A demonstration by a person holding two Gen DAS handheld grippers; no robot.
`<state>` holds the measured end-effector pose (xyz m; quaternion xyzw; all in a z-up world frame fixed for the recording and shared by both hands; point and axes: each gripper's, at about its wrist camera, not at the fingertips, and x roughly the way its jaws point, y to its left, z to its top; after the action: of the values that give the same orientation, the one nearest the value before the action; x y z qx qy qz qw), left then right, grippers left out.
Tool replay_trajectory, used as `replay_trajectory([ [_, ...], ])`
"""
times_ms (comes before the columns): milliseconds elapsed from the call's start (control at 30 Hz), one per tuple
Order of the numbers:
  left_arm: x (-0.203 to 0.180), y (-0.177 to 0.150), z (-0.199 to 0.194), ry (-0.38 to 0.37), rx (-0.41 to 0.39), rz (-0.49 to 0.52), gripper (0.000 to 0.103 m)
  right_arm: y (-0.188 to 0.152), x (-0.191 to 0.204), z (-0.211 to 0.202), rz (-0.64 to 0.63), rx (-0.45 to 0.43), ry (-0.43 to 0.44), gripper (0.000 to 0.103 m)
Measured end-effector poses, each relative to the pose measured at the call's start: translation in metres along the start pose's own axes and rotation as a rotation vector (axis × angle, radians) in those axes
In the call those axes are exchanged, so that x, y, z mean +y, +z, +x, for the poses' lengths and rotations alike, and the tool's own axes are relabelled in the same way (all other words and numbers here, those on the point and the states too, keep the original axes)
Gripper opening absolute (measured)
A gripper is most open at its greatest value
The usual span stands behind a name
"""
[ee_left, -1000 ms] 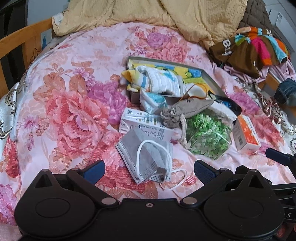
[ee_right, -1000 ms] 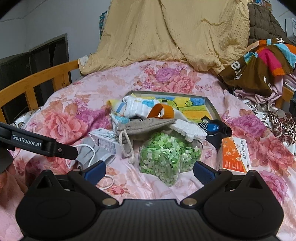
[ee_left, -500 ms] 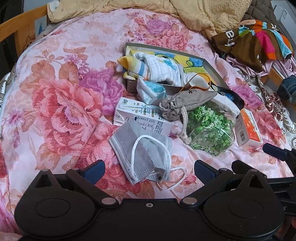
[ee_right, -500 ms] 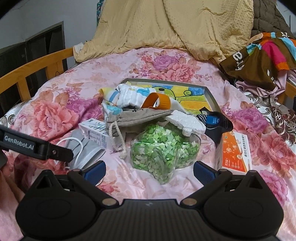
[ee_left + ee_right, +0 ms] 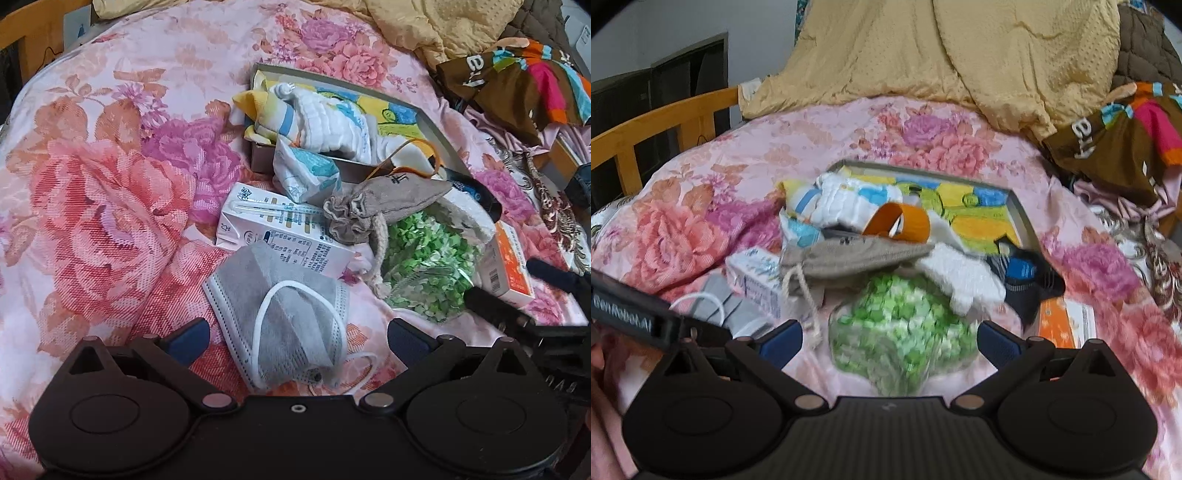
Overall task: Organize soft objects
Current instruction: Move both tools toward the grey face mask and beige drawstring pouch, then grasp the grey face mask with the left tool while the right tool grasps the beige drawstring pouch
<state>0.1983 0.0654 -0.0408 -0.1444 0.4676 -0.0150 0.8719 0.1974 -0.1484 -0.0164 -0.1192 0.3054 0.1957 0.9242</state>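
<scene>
A pile of items lies on the floral bedspread. A grey face mask point(image 5: 288, 317) lies right in front of my left gripper point(image 5: 295, 341), which is open and empty with the mask between its fingers. A beige drawstring pouch point(image 5: 384, 201) rests on a clear bag of green bits point(image 5: 428, 262). My right gripper point(image 5: 888, 345) is open and empty, just over the green bag point(image 5: 905, 332). The pouch point(image 5: 849, 258), a white fluffy cloth point(image 5: 964, 277) and a dark sock point(image 5: 1023, 280) lie behind it. A white-and-blue cloth point(image 5: 332, 125) lies in a shallow box point(image 5: 439, 136).
A white carton point(image 5: 284, 236), a tissue pack point(image 5: 306, 173) and an orange box point(image 5: 511, 266) lie in the pile. A yellow blanket point(image 5: 942, 51) and colourful clothes point(image 5: 1119, 129) sit at the back. A wooden bed rail point(image 5: 657, 129) runs along the left.
Both grippers have moved forward and down toward the pile. The mask now lies between the left gripper's fingers; the green bag is closer under the right gripper.
</scene>
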Motion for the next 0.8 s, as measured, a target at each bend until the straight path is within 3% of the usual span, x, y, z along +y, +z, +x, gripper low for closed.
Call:
replay_trajectory([
  [367, 0.000, 0.002, 0.017, 0.017, 0.013, 0.028, 0.085, 0.032, 0.010, 0.039, -0.084, -0.108, 0.138, 0.102],
  [800, 0.001, 0.003, 0.028, 0.017, 0.009, 0.044, 0.061, 0.049, 0.021, 0.085, -0.127, -0.053, 0.188, 0.097],
])
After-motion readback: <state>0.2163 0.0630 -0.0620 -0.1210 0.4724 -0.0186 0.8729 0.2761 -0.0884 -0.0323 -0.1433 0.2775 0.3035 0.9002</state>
